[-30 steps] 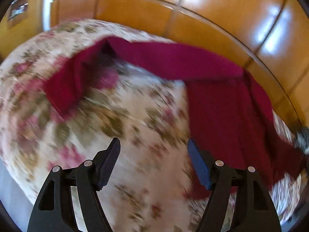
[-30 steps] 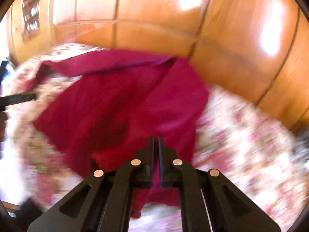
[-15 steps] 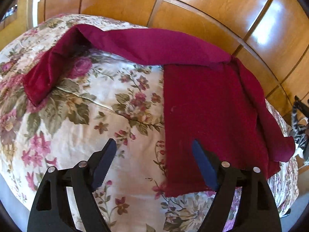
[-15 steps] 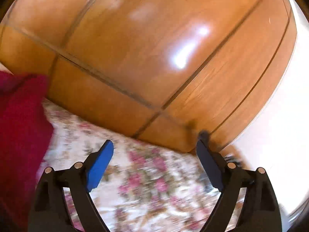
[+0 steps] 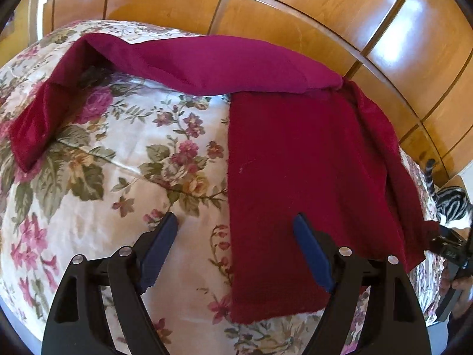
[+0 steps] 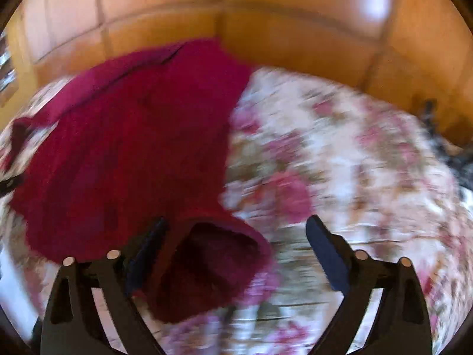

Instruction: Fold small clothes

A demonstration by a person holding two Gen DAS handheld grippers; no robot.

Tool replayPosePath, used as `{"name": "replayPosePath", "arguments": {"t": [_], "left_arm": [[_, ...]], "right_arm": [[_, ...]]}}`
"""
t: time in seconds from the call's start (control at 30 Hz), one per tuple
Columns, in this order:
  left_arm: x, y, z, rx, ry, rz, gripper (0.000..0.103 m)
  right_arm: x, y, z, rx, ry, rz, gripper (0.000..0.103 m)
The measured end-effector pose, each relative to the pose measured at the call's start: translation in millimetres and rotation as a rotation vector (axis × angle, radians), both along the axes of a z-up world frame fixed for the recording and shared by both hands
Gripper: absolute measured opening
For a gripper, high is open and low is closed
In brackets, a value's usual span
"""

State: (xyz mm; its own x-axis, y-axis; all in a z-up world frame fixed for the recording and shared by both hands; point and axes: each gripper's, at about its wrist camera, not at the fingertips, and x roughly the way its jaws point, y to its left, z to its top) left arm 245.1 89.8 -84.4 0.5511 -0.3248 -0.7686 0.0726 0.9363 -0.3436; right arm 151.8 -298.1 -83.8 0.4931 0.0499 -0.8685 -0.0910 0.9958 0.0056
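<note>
No brand, label or legible writing in either view.

Surroundings: floral bedspread (image 5: 124, 159) covers the bed; glossy wooden wall panels (image 5: 295, 9) run behind it. At the right edge of the left wrist view, a striped cat (image 5: 452, 204) by the bed's far corner, and a person's hand (image 5: 461, 287) on the black body of the other tool. Nothing lies between either tool and the cloth.

Dark red garment (image 5: 301, 177) lies on the bedspread: main body flat, one sleeve stretched leftward along the top and bent down at its end, the other lying down the right side.

Left gripper (image 5: 236, 236): jaws spread, nothing between the pads. It hangs over the garment's left edge; left finger over bare bedspread, right finger over red cloth.

Right gripper (image 6: 235, 238): view is motion-blurred. Jaws spread, having just been closing. A sleeve cuff (image 6: 215, 263) sits between them near the left finger; whether it touches that finger cannot be told.
</note>
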Motion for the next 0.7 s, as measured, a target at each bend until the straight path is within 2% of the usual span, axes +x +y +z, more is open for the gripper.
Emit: {"name": "replayPosePath", "arguments": {"t": [0.03,0.07,0.1,0.13,0.17,0.27,0.33,0.47,0.53,0.6,0.63,0.67,0.7], "left_arm": [[1.3,-1.0,-1.4,-0.004,0.000,-0.002,0.079],[2.2,-2.1,-2.7,-0.004,0.001,-0.002,0.079],[3.0,-3.4,-3.7,0.000,0.001,-0.003,0.079],[3.4,-5.4,-4.6,0.011,-0.004,-0.007,0.080],[4.2,-8.1,-5.0,0.023,-0.009,-0.013,0.079],[4.5,-13.5,-6.6,0.069,-0.016,-0.030,0.075],[4.5,-13.6,-6.8,0.079,-0.018,-0.040,0.075],[6.0,-12.2,-7.2,0.069,-0.015,-0.031,0.075],[5.3,-13.3,-7.2,0.070,-0.016,-0.022,0.075],[3.9,-14.5,-7.3,0.075,-0.016,-0.020,0.075],[3.4,-15.1,-6.8,0.077,-0.016,-0.019,0.070],[3.0,-16.1,-6.7,0.078,-0.016,-0.019,0.069],[2.9,-16.5,-6.7,0.079,-0.015,-0.020,0.069]], "right_arm": [[3.9,6.0,0.3,0.002,0.026,0.035,0.045],[8.5,14.1,1.6,0.006,0.053,0.075,0.034],[9.1,19.8,1.6,-0.013,0.057,0.104,0.031],[10.7,28.7,2.3,-0.055,0.056,0.149,0.017],[13.6,32.4,1.0,-0.077,0.057,0.167,0.011],[16.2,37.8,16.7,-0.171,0.003,0.193,0.008],[30.6,29.5,32.5,-0.260,-0.068,0.165,0.008],[81.9,-7.4,68.3,-0.492,-0.208,0.004,0.007],[108.8,-23.3,78.8,-0.618,-0.250,-0.068,0.008],[133.2,-41.0,86.5,-0.698,-0.277,-0.148,0.008],[143.7,-51.0,89.7,-0.727,-0.291,-0.199,0.018],[148.3,-58.9,91.5,-0.721,-0.295,-0.235,0.048],[148.1,-67.1,94.1,-0.665,-0.301,-0.266,0.063]]}}
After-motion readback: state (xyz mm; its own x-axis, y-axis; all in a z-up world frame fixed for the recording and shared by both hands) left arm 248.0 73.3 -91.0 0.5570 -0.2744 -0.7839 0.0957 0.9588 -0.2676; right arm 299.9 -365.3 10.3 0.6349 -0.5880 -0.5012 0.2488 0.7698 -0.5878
